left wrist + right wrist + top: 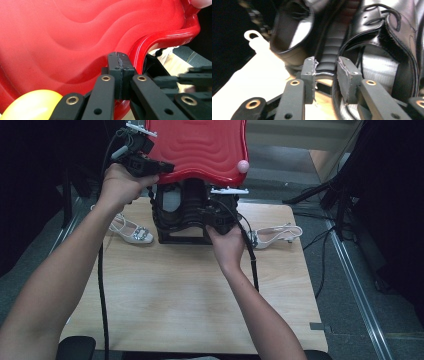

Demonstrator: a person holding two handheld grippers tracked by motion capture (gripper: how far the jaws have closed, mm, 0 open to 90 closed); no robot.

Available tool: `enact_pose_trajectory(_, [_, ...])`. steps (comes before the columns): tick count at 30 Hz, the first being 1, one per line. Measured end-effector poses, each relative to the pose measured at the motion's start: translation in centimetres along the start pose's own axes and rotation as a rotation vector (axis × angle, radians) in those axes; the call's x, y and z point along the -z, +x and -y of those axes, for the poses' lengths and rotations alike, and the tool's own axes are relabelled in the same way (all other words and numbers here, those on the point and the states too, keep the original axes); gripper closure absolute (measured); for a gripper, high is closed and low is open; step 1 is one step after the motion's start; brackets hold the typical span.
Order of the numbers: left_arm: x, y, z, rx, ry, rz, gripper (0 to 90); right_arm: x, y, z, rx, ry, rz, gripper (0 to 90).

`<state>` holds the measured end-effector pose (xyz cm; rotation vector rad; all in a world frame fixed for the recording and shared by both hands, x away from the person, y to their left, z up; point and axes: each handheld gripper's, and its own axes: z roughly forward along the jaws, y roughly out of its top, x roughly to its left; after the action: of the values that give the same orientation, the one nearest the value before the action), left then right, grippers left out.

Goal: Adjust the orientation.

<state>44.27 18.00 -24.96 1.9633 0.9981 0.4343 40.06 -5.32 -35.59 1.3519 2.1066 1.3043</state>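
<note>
Two tongs work at the far middle of the surface (190,295). The left tongs (119,72) are clenched, pads together, against the edge of a red lid (200,145) held up over a black rack. The right tongs (325,72) stand released, just before the black shoes (372,50) in that rack (182,217). White sandals (131,231) lie either side.

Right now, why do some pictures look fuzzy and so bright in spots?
High view: dim and soft, dark around the table, with the red lid brightest. Left gripper view: the yellow ball is close, blurred and glaring. Right gripper view: the wood at lower left is washed out white, and the black shoes show shiny streaks.
</note>
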Motion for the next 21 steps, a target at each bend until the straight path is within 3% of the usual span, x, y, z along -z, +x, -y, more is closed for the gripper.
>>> enact_pose_trajectory(6, [0.0, -0.1, 0.0, 0.01, 0.003, -0.002, 90.0, 2.4, 0.6, 1.2, 0.011, 0.019, -0.093, 79.2])
enact_pose_trajectory(10, [0.0, -0.1, -0.1, 0.012, 0.006, -0.002, 90.0, 3.0, 0.1, 2.9, 0.025, 0.036, -0.133, 85.1])
enact_pose_trajectory(15, [0.0, -0.1, -0.1, 0.014, 0.007, -0.002, 90.0, 3.0, -0.8, 4.8, 0.02, 0.06, -0.143, 88.9])
enact_pose_trajectory(21, [0.0, -0.1, -0.1, 0.014, 0.01, -0.001, 90.0, 2.2, -1.9, 6.6, 0.018, 0.09, -0.119, 90.0])
